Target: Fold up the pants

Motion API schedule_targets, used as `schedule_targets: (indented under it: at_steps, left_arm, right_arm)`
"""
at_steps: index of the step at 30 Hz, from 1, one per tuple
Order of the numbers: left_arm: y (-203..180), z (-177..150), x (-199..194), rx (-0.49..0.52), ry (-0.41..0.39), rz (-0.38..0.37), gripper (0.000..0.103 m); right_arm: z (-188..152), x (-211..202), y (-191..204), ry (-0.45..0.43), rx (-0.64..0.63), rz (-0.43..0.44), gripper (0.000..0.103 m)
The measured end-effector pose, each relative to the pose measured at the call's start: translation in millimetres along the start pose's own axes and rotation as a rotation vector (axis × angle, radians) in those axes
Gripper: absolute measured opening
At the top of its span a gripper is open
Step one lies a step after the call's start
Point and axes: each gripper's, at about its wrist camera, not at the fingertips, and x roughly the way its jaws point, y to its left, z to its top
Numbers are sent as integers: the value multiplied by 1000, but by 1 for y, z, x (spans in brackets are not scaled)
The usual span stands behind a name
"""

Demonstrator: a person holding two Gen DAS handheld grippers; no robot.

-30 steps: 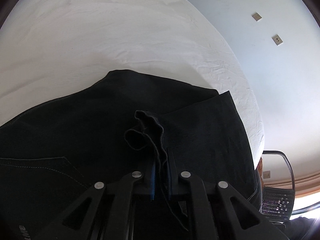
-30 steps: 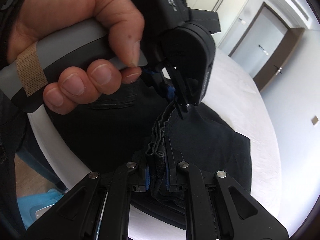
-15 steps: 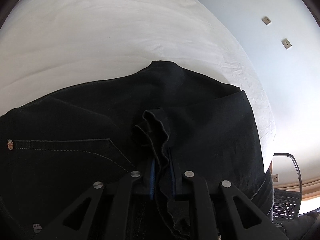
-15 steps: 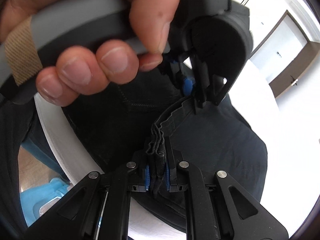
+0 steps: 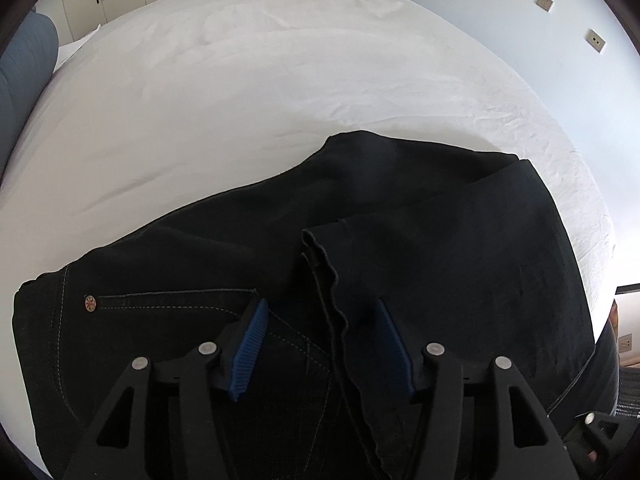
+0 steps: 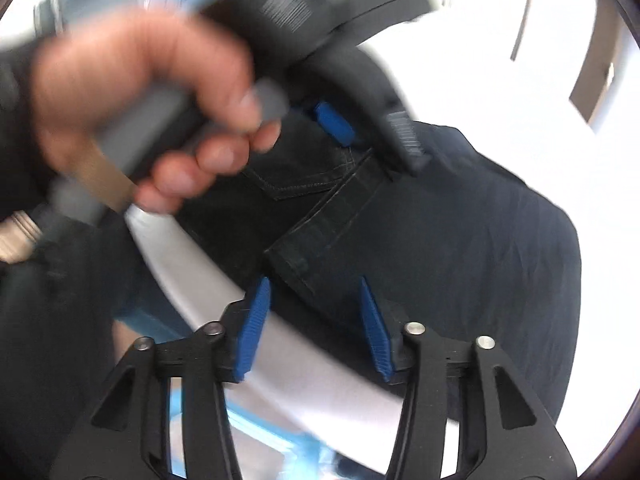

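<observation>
Both tools have just been opening — the left tool (image 5: 320, 344) and right tool (image 6: 312, 320) gape over the folded black denim pants (image 5: 440, 248), whose hem edge lies loose between their pads on the white bed (image 5: 240, 100), seemingly released to settle the fold.

One pair of black pants (image 5: 420, 240) lies at the centre of the frame on one white bed (image 5: 240, 100). Two grippers show: the left gripper (image 5: 320, 344) at lower centre of its view, the right gripper (image 6: 314, 320) likewise. One hand (image 6: 132, 108), blurred, fills the upper left. Two wall plates (image 5: 545, 1), possibly sockets, sit upper right. One rivet (image 5: 91, 303) marks the pants at left.
</observation>
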Motion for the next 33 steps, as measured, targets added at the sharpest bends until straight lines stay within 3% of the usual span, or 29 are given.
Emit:
schedule_targets:
  at_steps: [5,7,9,14,22,28,33]
  left_arm:
    - [1,-3,2,11,0,26,62]
    - [8,-3,2,9,0,36,64]
    - [9,-4,2,10,-1,49,66]
    - [11,-6,1,6,-1,84,73]
    - [12,-14,7,0,8,126,85]
    - [14,-18,10,-5,2,149,91]
    - [11,-22,7,-9,-7,152,93]
  right_arm:
    - [-4,-46,-79,-54,343,205,45]
    - [-2,-50,-122,-75,457,301,45]
    - [4,-47,-157,-68,530,335,45]
    - [20,-2,-218,20,642,491,45]
    - [25,82,-314,31,824,602,45]
    - [20,102,-321,94,781,643,45]
    - [-13,72,-293,99,760,650,45]
